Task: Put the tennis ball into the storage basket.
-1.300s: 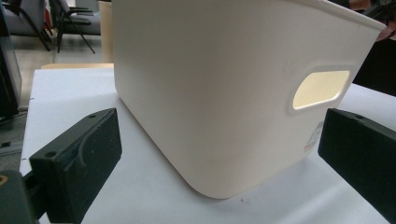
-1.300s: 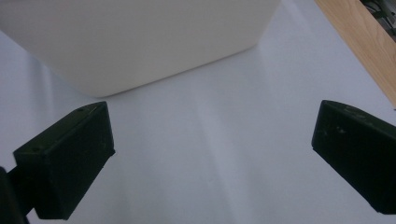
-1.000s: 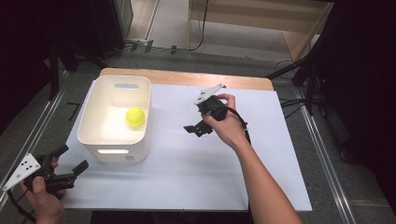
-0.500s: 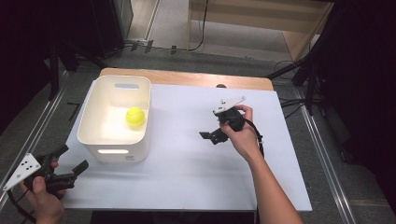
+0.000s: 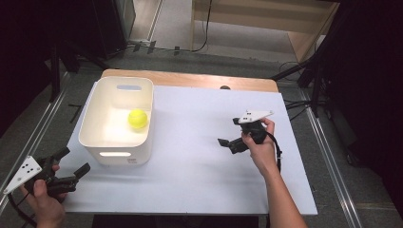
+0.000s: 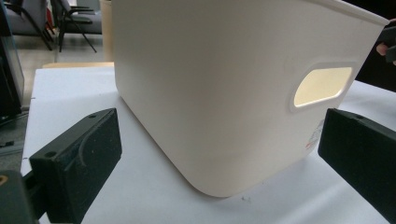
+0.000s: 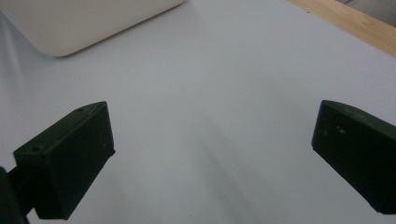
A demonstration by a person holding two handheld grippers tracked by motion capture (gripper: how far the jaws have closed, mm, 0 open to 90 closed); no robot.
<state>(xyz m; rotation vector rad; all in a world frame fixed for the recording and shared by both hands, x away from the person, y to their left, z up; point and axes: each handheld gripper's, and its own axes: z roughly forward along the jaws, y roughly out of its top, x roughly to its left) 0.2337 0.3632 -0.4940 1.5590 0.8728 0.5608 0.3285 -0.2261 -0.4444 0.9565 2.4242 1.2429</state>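
The white bin (image 5: 116, 137) is standing on the left part of the table (image 5: 190, 180), and the yellow ball (image 5: 137, 118) is lying inside it, near the right wall. In the high view, part of the bin's floor is lying in shadow behind the near wall.

The left gripper (image 5: 71, 173) is hovering at the table's near left corner, just short of the bin. Its fingers are standing wide apart and holding nothing. In the left gripper view, the bin's outer wall and handle slot (image 6: 322, 86) are facing the camera; the rim is cutting off the interior, so the ball is hidden there. The right-hand finger (image 6: 359, 158) is running off the frame edge.

The right gripper (image 5: 227, 144) is hovering over the bare table, well apart from the bin, pointing toward it. Its fingers are also spread wide and empty. In the right gripper view, a corner of the bin (image 7: 84, 18) is showing at top left, cropped by the frame.
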